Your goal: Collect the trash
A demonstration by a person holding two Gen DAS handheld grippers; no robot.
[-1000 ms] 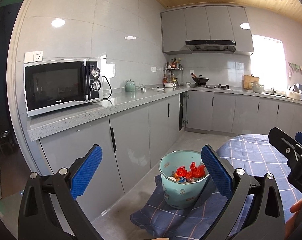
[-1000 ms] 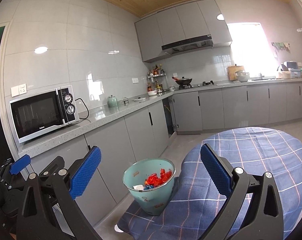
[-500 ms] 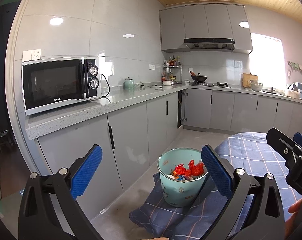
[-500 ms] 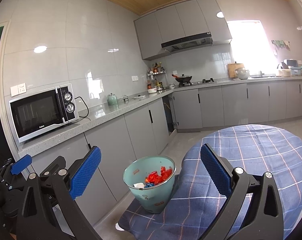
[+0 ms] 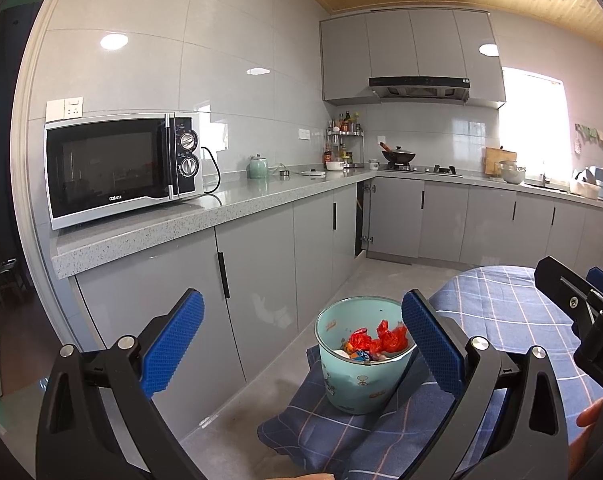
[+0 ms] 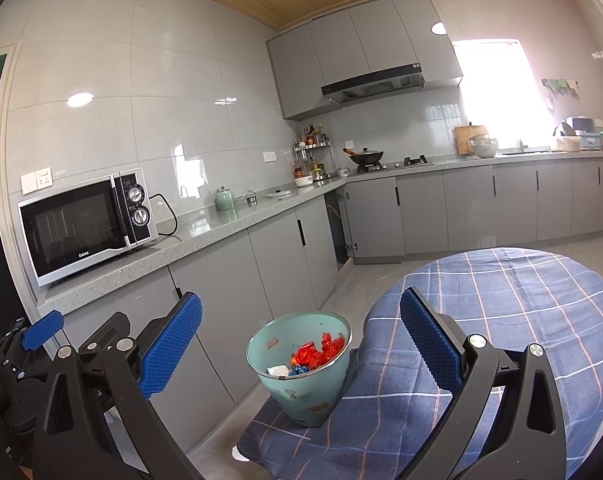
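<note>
Both grippers hang above the table edge, and both are spread wide! The left gripper (image 5: 301,340) has its blue pads far apart with nothing between them, touching nothing. The right gripper (image 6: 301,340) matches it: wide, empty, clear of everything. Down at the near left edge of the table (image 6: 521,300), on the drooping blue checked cloth (image 5: 341,432), stands the bin (image 5: 361,376), upright (a pale teal one with little cartoon prints). The trash (image 6: 319,354) sits inside it: red wrappers on top, something white and a blue scrap beneath. The right gripper's tip pokes into the left wrist view at the right edge, beside the bin and well apart from it. Behind, a microwave (image 5: 121,168) sits on the counter (image 5: 221,208).
</note>
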